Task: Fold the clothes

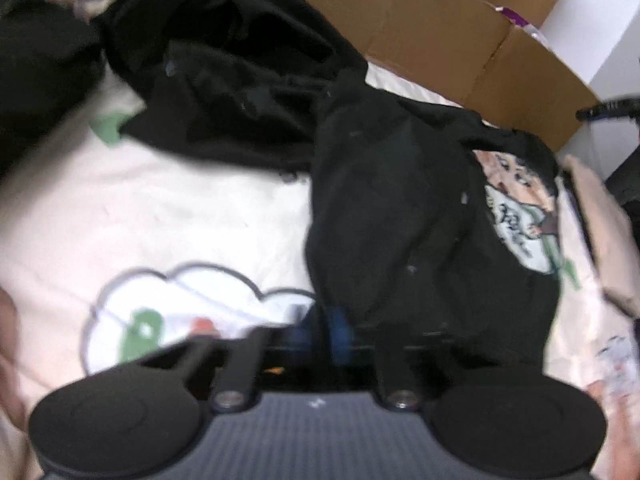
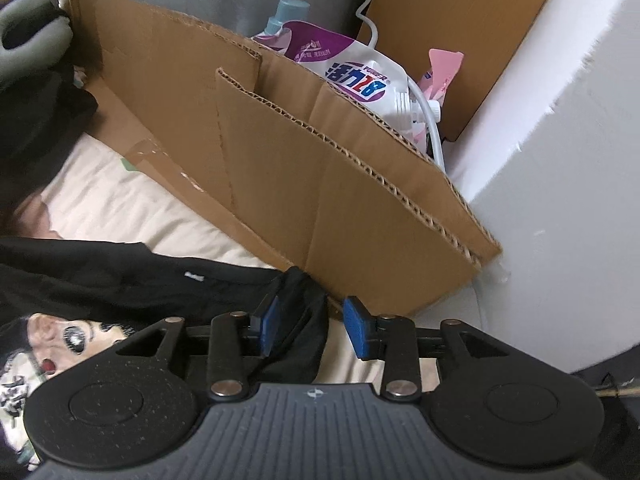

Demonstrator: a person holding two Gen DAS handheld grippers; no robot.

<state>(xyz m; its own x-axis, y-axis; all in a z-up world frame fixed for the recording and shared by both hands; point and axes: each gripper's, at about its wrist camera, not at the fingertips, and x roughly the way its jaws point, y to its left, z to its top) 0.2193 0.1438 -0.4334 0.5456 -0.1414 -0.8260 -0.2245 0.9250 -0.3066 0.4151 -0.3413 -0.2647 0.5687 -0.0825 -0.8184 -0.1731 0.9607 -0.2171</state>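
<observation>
Two claws, one garment. My left gripper [image 1: 320, 332] has its blue pads pressed together on the near edge of the black T-shirt [image 1: 400, 220]; the view is motion-blurred, so I cannot see how much cloth sits between them. My right gripper [image 2: 314, 326] stands spread, blue rubber pads [image 2: 356, 328] well apart, with a soft fold of the same black T-shirt [image 2: 100, 276] bunched between them and touching only the left pad.

The shirt is limp matte knit, creased, carrying a printed cartoon face graphic [image 1: 520, 208]. It lies on a cream bedsheet [image 1: 180, 208], smooth woven cotton with a cloud-shaped print [image 1: 192, 304] just left of the shirt.

Beyond the shirt stands a corrugated cardboard box [image 2: 320, 184], stiff, brown, with exposed fluted edges. Inside it, a glossy purple-and-white detergent pouch [image 2: 352, 68]. Left of the shirt, a heap of dark clothes [image 1: 224, 72], rumpled.
</observation>
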